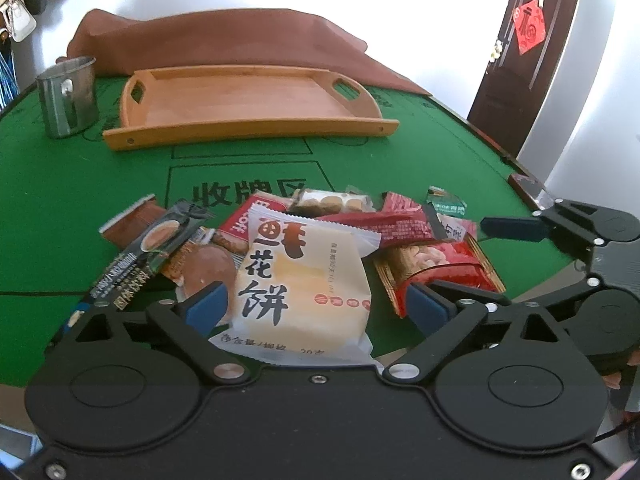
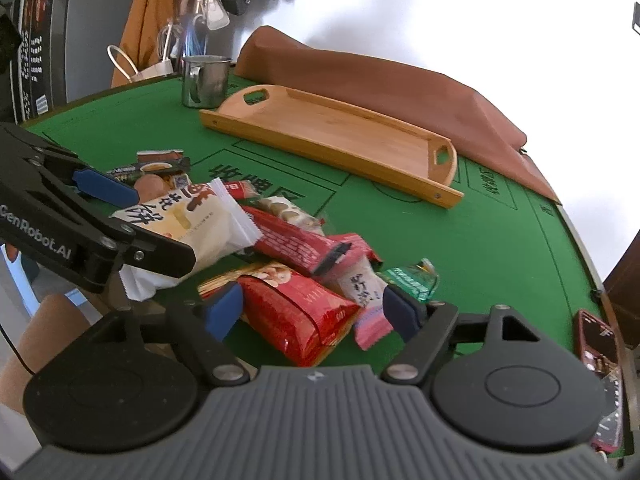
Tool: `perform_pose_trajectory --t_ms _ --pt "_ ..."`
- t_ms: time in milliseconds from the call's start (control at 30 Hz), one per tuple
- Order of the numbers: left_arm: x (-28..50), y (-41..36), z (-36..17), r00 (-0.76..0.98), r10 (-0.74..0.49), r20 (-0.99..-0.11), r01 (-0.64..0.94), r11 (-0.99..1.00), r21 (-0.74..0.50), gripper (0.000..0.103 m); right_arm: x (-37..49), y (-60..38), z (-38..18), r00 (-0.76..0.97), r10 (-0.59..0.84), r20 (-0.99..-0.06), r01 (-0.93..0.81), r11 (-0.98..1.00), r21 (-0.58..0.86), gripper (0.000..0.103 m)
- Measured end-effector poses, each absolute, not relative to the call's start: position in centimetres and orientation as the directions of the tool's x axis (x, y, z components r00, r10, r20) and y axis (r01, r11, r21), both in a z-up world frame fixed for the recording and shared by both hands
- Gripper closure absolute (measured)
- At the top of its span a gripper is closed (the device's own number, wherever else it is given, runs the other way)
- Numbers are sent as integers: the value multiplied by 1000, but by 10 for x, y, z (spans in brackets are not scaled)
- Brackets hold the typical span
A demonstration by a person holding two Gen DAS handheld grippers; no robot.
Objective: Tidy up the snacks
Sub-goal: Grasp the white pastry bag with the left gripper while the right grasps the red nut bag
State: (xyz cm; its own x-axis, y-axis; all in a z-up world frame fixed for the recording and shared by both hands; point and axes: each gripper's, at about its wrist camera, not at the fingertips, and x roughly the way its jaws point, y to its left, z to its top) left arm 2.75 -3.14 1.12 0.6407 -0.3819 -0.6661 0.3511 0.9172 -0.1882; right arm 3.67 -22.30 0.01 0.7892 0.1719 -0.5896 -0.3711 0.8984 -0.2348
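A pile of snack packets lies on the green felt table (image 1: 420, 160). My left gripper (image 1: 316, 304) is open, its blue pads on either side of a white flower-cake packet (image 1: 304, 280), which also shows in the right wrist view (image 2: 188, 224). My right gripper (image 2: 314, 308) is open around a red snack bag (image 2: 296, 312), which also shows in the left wrist view (image 1: 436, 268). A long red bar packet (image 2: 296, 244), a green sachet (image 2: 412, 280) and dark coffee sticks (image 1: 148, 252) lie in the pile. An empty wooden tray (image 1: 248, 100) stands behind the pile.
A steel mug (image 1: 68, 96) stands left of the tray. A brown leather bag (image 1: 224, 40) lies behind the tray. A phone (image 2: 600, 360) lies at the table's right edge. A dark door (image 1: 532, 40) is at the far right.
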Motion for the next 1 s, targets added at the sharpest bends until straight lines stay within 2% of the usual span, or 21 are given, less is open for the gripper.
perform_pose_trajectory --t_ms 133,200,233,267,767,1000 --pt "36 -33 2 619 -379 -688 335 920 -206 7 35 -225 -1 784 162 -599 -369 898 -240 16" --pt "40 -35 -2 619 -360 -698 322 927 -192 13 34 -226 -2 784 159 -600 -367 898 -241 15" --pt "39 -36 -2 630 -350 -693 322 930 -177 25 34 -226 -2 784 158 -601 -366 899 -241 15" --pt "39 -37 -2 634 -340 -695 324 932 -160 28 34 -225 -2 784 157 -601 -366 899 -242 15" --pt "34 -22 20 688 -323 -650 298 942 -153 30 29 -204 -1 747 237 -621 -460 859 -225 15" --pt "34 -10 27 721 -293 -628 270 953 -135 30 33 -213 7 746 228 -626 -439 875 -205 13"
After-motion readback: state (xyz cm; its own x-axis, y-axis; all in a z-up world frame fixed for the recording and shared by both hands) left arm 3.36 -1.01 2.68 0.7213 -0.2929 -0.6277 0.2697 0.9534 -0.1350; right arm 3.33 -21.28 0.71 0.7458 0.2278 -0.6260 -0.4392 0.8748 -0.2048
